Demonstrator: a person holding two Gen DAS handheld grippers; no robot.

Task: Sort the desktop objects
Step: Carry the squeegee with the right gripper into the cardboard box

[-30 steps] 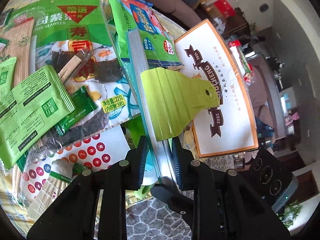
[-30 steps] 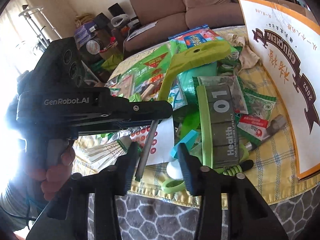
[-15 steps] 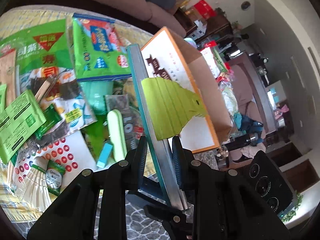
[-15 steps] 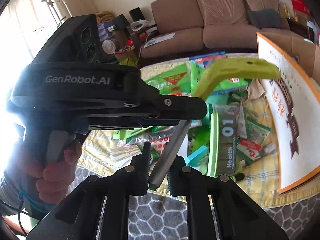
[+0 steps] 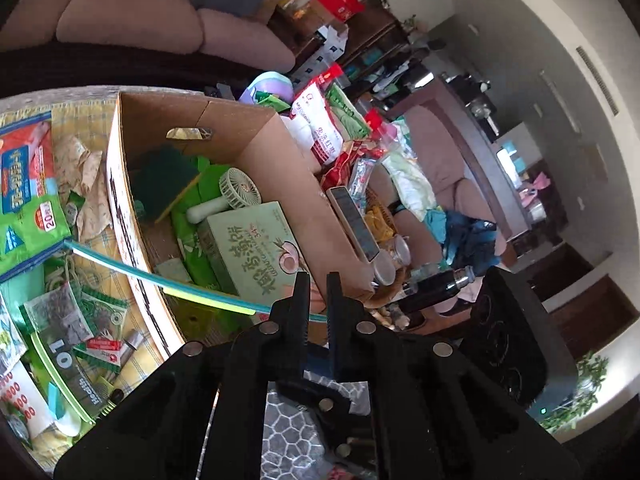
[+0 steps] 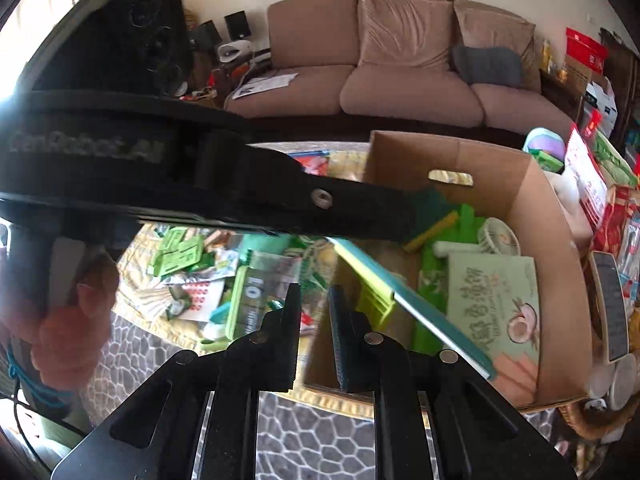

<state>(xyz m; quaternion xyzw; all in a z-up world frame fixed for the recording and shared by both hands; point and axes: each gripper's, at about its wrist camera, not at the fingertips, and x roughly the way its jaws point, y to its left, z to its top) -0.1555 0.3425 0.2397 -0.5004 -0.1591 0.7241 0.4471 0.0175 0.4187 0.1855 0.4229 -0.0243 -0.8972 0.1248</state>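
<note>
A squeegee (image 5: pixel 108 260) with a teal-and-silver blade and a lime handle shows edge-on. It slants across the near corner of an open cardboard box (image 5: pixel 256 140), one end past the box's wall, handle hanging inside. Whether it rests on the rim or is in the air I cannot tell. My left gripper (image 5: pixel 317 280) is above it, jaws closing to a narrow slit with nothing between them; the blade passes beneath both fingers. In the right wrist view the squeegee (image 6: pixel 420 314) lies to the right of my right gripper (image 6: pixel 314 292), which is shut and holds nothing.
The box (image 6: pixel 400 160) holds a small fan (image 5: pixel 240 190), a green carton (image 5: pixel 256 240) and a dark green pad (image 5: pixel 164 172). Left of it, packets and a green case marked 01 (image 6: pixel 248 300) cover the yellow cloth. Snack bags fill a basket to the right. A hand (image 6: pixel 68 320) holds the left gripper.
Both grippers rose and swung from the cluttered cloth to above the box. The squeegee, held in the left jaws and then also pinched by the right, is out of both and edge-on.
</note>
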